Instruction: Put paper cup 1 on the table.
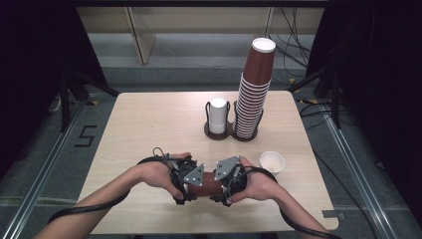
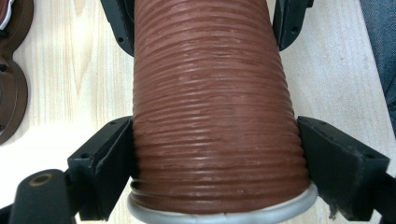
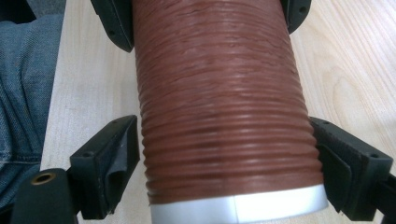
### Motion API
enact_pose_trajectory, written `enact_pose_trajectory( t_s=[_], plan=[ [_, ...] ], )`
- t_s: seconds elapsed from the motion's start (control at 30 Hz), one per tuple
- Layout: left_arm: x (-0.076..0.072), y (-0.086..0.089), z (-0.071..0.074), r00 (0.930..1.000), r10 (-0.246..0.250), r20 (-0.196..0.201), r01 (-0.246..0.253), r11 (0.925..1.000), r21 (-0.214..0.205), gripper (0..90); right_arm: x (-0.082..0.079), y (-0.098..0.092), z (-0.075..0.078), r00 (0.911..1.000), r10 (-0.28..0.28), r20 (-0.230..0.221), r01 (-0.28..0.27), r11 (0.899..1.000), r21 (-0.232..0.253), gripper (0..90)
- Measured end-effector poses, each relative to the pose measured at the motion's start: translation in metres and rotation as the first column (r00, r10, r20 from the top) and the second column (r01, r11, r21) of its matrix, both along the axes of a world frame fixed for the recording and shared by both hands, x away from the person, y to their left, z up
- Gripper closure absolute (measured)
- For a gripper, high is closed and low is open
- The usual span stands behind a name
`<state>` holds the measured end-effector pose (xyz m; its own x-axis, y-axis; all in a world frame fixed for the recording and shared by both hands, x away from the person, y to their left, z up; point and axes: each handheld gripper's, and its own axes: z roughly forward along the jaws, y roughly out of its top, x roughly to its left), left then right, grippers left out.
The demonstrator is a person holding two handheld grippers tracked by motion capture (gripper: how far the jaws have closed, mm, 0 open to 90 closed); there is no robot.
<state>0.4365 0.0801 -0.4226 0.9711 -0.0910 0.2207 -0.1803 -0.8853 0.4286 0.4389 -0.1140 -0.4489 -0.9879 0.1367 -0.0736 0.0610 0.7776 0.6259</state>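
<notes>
A brown ribbed paper cup (image 1: pixel 206 185) lies level between my two grippers, just above the front of the wooden table (image 1: pixel 149 124). My left gripper (image 1: pixel 186 186) grips one end. In the left gripper view the cup (image 2: pixel 210 93) has its rolled grey-white rim nearest the camera, and the left gripper (image 2: pixel 215 154) has both black jaws pressed against its sides. My right gripper (image 1: pixel 226 186) takes the opposite end. In the right gripper view the cup (image 3: pixel 219 84) ends in a white band, and the right gripper (image 3: pixel 226 149) has a jaw touching each side.
A tall stack of brown cups (image 1: pixel 254 94) and an upturned white cup (image 1: pixel 217 115) stand in a dark two-ring holder (image 1: pixel 219 133) at the table's middle back. An open white cup (image 1: pixel 271 162) sits right of my right hand. The person's jeans (image 3: pixel 23 93) border the near edge.
</notes>
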Motion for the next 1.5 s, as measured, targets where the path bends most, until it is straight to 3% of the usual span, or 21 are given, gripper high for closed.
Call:
enact_pose_trajectory(
  t_s=[0.33,0.73,0.83,0.87,0.93,0.97,1.17,1.23,1.4,1.5],
  plan=[
    [-0.001,-0.001,0.0,0.9999,-0.01,-0.002,0.01,0.9999,0.0,14.0,0.002,0.0,0.0,0.9997,0.02,0.01,-0.02,1.0,-0.009,21.7],
    [0.0,-0.001,-0.001,0.9999,-0.012,-0.005,0.012,0.9999,-0.009,11.2,0.004,-0.001,-0.003,0.9985,0.05,0.023,-0.049,0.999,-0.012,23.1],
    [0.001,0.001,-0.001,1.0,-0.002,0.01,0.002,0.9998,-0.021,5.9,0.005,-0.002,-0.003,0.9989,0.037,0.029,-0.036,0.999,-0.012,23.1],
    [0.002,0.001,-0.001,1.0,0.001,0.009,-0.001,0.9997,-0.025,3.8,0.002,-0.003,-0.003,1.0,0.007,-0.006,-0.008,1.0,-0.014,23.1],
    [0.002,0.003,-0.001,1.0,0.007,0.006,-0.007,0.9992,-0.04,0.5,0.005,-0.005,-0.004,0.9988,0.037,0.032,-0.037,0.999,-0.005,23.1],
    [0.002,0.004,-0.001,0.9999,0.011,0.008,-0.011,0.9988,-0.048,0.0,0.005,-0.006,-0.004,0.9995,0.024,0.023,-0.024,1.0,-0.001,23.1],
    [0.002,0.009,-0.003,0.9993,0.036,-0.001,-0.036,0.9945,-0.099,0.0,0.003,-0.01,-0.006,0.9996,0.015,0.023,-0.016,1.0,0.022,23.1],
    [0.003,0.011,-0.003,0.999,0.044,-0.006,-0.044,0.9918,-0.12,0.0,0.0,-0.011,-0.006,0.9995,-0.028,-0.015,0.028,0.999,0.029,23.1],
    [0.003,0.016,-0.003,0.9985,0.055,0.003,-0.054,0.9862,-0.156,0.0,0.003,-0.014,-0.007,0.9996,-0.007,0.027,0.005,0.998,0.062,23.1],
    [0.002,0.018,-0.003,0.9981,0.061,0.005,-0.059,0.9811,-0.185,0.0,0.001,-0.015,-0.009,0.9997,-0.023,0.007,0.023,0.996,0.085,23.1]
  ],
)
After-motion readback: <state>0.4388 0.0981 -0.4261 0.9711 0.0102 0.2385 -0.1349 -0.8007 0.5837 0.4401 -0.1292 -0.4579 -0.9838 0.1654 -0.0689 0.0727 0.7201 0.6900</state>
